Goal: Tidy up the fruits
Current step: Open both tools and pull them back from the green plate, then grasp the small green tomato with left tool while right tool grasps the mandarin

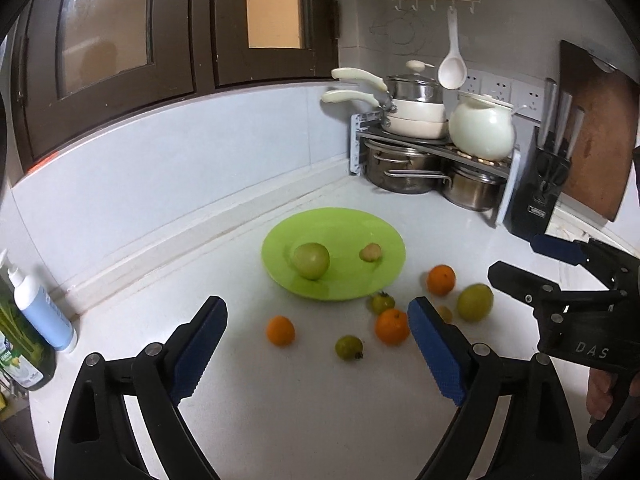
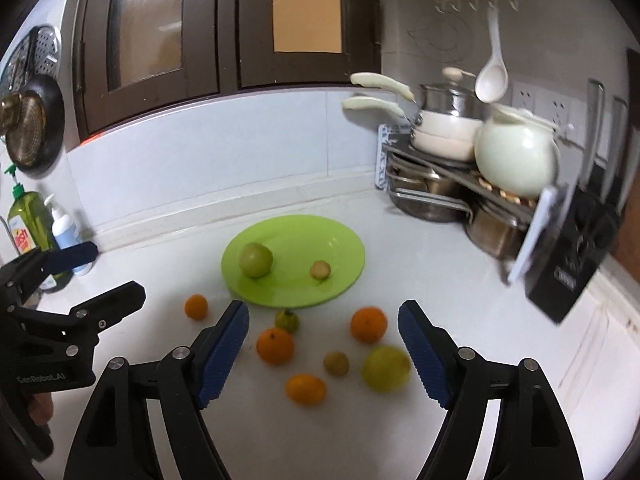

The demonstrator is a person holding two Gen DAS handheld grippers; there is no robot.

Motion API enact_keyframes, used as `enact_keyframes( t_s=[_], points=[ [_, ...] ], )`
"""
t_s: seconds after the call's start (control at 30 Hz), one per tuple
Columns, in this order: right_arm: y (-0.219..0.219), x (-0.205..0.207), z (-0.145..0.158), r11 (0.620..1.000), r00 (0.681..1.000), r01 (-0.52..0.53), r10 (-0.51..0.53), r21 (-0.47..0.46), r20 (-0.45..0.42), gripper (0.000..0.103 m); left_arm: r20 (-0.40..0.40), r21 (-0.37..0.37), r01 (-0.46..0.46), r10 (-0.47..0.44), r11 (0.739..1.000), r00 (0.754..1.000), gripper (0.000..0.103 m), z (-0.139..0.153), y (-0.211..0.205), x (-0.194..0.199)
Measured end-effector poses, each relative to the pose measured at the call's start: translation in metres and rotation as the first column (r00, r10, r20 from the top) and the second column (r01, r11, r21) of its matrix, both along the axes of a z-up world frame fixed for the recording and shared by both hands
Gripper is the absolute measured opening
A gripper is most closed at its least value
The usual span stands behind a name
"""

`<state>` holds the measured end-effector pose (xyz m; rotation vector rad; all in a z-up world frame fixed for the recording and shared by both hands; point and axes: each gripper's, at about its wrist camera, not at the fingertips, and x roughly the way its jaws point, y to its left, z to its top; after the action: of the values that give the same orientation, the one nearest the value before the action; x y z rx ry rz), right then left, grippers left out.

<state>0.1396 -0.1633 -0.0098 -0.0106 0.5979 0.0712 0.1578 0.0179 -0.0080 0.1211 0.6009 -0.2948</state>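
Lime-green plate (image 1: 384, 236) on white counter (image 1: 280, 420); pale green fruit (image 1: 311, 260); orange citrus (image 1: 441, 279); grippers black, blue ribbed pads (image 1: 436, 354); dark brown cabinets (image 1: 120, 40).

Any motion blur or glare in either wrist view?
Left wrist: mostly sharp, the green plate crisp, fisheye bending the counter edge. Right wrist: blur smears the pot rack and knife block; the big green fruit looks soft. Both: window glare up top.

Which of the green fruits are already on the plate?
Only the big green fruit, sitting on the plate left of a small brownish one. All other green fruits lie on the counter.
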Motion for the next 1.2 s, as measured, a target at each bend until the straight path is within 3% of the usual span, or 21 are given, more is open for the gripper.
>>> enact_keyframes(
  t_s=[0.33, 0.7, 1.0, 1.2],
  points=[
    [0.009, -0.017, -0.034, 0.999, 0.996, 0.036, -0.035, 0.013, -0.079, 0.078, -0.013, 0.050, 0.060, -0.060, 0.997, 0.998, 0.092, -0.028, 0.003, -0.010],
    [0.011, -0.002, -0.073, 0.997, 0.980, 0.069, -0.072, -0.020, -0.183, 0.077, -0.102, 0.092, 0.126, -0.117, 0.988, 0.988, 0.091, -0.071, -0.006, 0.014],
    [0.009, 0.014, -0.098, 0.998, 0.968, 0.066, -0.064, 0.001, -0.244, 0.075, -0.166, 0.073, 0.175, -0.162, 0.982, 0.973, 0.077, -0.093, -0.015, 0.037],
    [0.007, 0.029, -0.109, 0.998, 0.960, 0.047, -0.033, 0.045, -0.278, 0.062, -0.205, 0.040, 0.180, -0.168, 0.983, 0.964, 0.069, -0.103, -0.024, 0.055]
  ],
)
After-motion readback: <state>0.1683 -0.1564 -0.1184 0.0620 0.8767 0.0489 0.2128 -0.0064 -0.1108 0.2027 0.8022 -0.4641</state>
